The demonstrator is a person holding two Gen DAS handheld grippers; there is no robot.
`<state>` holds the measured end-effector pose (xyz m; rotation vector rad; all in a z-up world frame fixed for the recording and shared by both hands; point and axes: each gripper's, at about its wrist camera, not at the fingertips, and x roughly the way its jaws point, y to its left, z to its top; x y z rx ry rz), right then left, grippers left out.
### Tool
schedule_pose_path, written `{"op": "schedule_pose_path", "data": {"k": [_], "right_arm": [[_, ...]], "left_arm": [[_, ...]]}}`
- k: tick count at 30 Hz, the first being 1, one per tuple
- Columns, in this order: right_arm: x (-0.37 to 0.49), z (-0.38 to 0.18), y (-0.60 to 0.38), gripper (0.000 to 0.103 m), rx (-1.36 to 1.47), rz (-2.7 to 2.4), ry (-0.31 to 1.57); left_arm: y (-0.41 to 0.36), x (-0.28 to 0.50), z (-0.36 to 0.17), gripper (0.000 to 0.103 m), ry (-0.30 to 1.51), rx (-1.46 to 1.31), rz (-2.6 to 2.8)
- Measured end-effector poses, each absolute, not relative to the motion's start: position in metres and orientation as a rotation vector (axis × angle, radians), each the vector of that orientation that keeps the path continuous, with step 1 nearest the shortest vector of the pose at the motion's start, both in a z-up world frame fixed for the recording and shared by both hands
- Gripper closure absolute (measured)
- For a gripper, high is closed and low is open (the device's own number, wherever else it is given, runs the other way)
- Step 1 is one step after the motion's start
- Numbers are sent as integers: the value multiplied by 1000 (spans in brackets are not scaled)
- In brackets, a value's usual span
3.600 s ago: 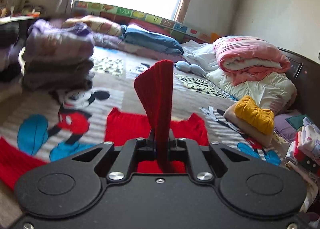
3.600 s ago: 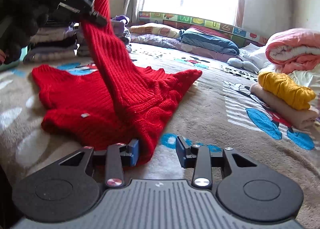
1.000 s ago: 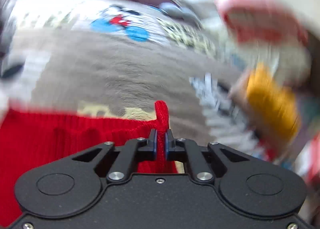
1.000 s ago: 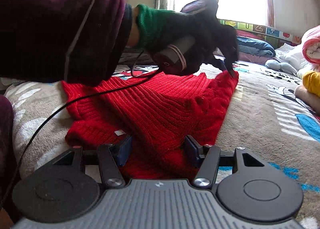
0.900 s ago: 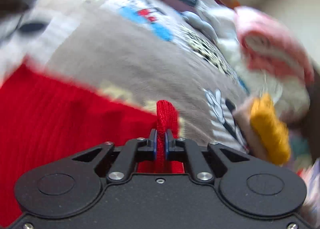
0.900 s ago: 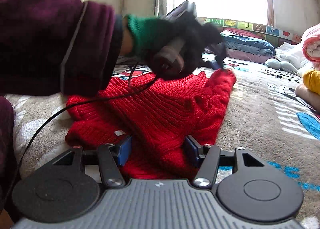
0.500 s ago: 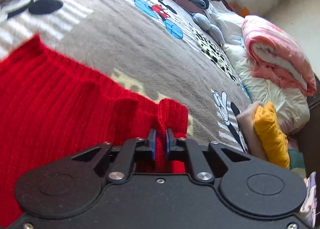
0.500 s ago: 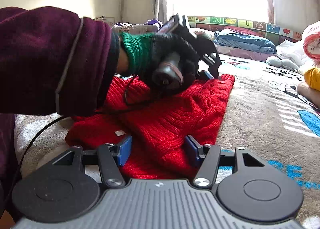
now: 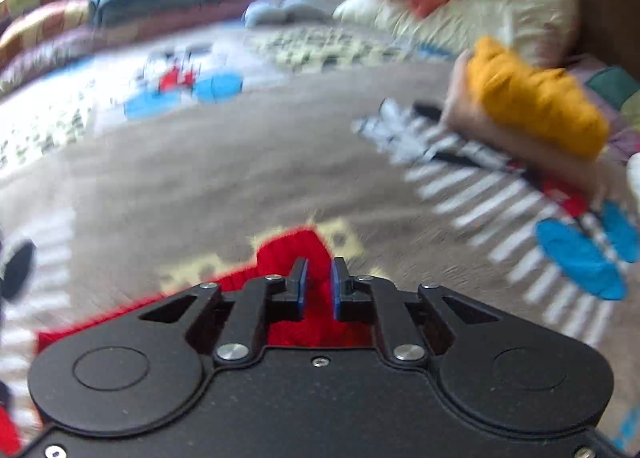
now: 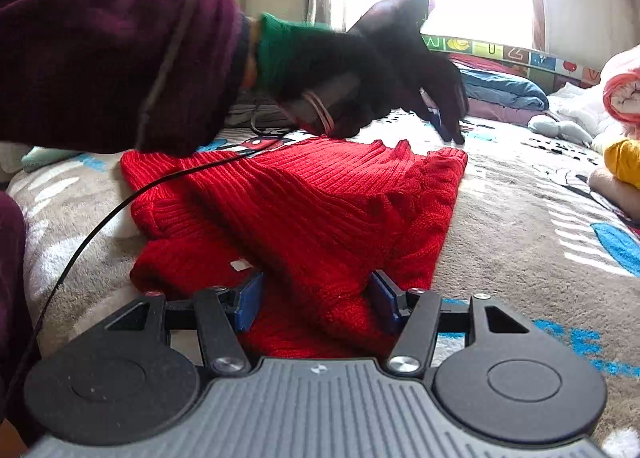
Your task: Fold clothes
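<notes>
Right wrist view: the red sweater [image 10: 320, 209] lies partly folded on the cartoon blanket [image 10: 520, 238], well apart from the yellow bundle [image 10: 624, 161]. The left gripper [image 10: 448, 129] sits at the sweater corner nearest the yellow bundle, its tongs almost pressed together. Red knit shows in the narrow slit, but through the blur I cannot tell whether it is pinched. The right gripper [image 10: 316, 298], farther from the yellow bundle than that corner, has its tongs spread astride a raised fold and does not visibly squeeze it.

The ribbed knit looks thick, soft and floppy, likely stretchy and fairly heavy for cloth. It probably sags and drags on the plush blanket rather than slipping. It is best taken at a doubled edge or a corner, pinching several ribs deep.
</notes>
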<state>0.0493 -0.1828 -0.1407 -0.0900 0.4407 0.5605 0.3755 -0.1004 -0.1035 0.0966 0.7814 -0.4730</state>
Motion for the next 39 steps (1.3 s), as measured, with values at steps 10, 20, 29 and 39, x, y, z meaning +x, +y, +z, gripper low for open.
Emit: {"op": "schedule_pose_path", "data": {"k": [10, 20, 29, 39], "right_arm": [[51, -141, -183, 44, -86, 563, 443], [47, -139, -178, 44, -107, 550, 439], [30, -133, -176, 44, -128, 548, 406], [-9, -102, -206, 44, -122, 519, 341]], "left_arm": [[-97, 362, -94, 89, 746, -38, -347], [-98, 275, -118, 89, 757, 135, -489], [-80, 195, -69, 88, 644, 180, -437], [20, 106, -85, 58, 677, -186, -279]]}}
